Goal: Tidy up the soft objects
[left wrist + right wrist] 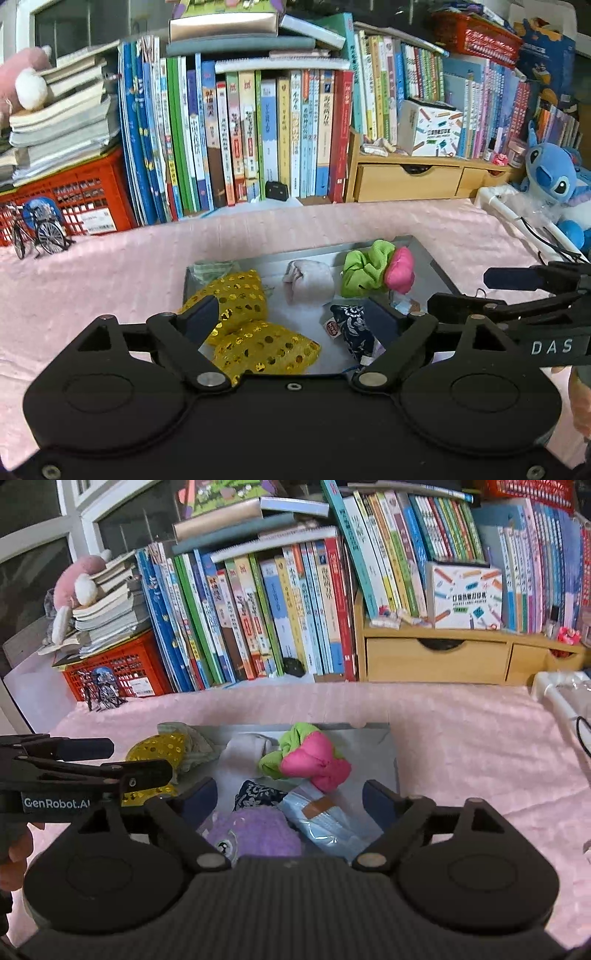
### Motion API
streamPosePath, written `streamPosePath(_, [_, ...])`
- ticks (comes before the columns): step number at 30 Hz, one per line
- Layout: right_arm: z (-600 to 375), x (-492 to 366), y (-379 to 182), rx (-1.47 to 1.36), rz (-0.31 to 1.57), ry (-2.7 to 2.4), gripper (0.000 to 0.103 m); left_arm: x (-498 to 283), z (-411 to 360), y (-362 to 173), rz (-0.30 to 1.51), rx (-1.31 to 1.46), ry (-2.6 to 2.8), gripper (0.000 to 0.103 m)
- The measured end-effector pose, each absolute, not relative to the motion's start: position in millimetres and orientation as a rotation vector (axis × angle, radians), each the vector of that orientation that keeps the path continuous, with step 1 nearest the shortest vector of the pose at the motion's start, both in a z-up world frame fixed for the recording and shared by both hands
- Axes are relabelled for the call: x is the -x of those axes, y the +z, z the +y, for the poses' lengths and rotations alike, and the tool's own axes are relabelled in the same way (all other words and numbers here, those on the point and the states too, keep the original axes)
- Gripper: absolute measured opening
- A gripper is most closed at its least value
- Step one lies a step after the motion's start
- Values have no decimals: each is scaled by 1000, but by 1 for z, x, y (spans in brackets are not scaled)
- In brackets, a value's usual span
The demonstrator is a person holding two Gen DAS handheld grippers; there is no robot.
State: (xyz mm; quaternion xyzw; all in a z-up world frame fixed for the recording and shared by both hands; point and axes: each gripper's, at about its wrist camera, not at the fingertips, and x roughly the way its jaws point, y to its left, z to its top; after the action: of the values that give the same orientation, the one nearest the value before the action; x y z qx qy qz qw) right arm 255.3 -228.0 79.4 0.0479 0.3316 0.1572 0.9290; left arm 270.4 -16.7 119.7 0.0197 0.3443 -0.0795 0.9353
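A grey tray [436,267] on the pink cloth holds soft things: two yellow sequin pouches [243,295], a pale pink roll [310,282], a green scrunchie [365,267], a pink knot cushion [400,269] and a dark blue floral pouch [351,328]. My left gripper [295,319] is open and empty, just above the tray's near side. In the right wrist view the tray [369,738] also holds a purple knitted toy [255,830] and a blue face mask pack [325,819]. My right gripper [290,797] is open and empty over them.
Rows of books [258,129] stand along the back with a red crate [74,199], a toy bicycle [37,229] and wooden drawers [406,181]. A blue Stitch plush [554,177] and a white pipe [517,218] sit at the right.
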Motion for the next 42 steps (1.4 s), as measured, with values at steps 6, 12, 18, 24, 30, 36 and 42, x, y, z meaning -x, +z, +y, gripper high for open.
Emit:
streamPosePath(6, [-229,-235,86,-80,629,327,94,-246,-15,126,670,-47,-182,88])
streamPosePath(12, [-230,-216,92,-79,583,342,98,-228,-10,127,652,-20,-200,90])
streamPosePath(18, [-231,-203,96,-91,555,353,100,-210,-7,127,626,-33,-190,90])
streamPosePath(24, [-234,-186,95,-104,528,361,102,-191,-1,126,620,-5,-215,90])
streamPosePath(30, [-235,-168,94,-121,503,369,103,-170,5,122,610,13,-212,90])
streamPosePath(36, [-232,-141,92,-92,434,363,103,-146,8,116,582,11,-214,90])
streamPosePath(42, [-231,-119,89,-78,388,347,103,-124,9,113,545,2,-210,90])
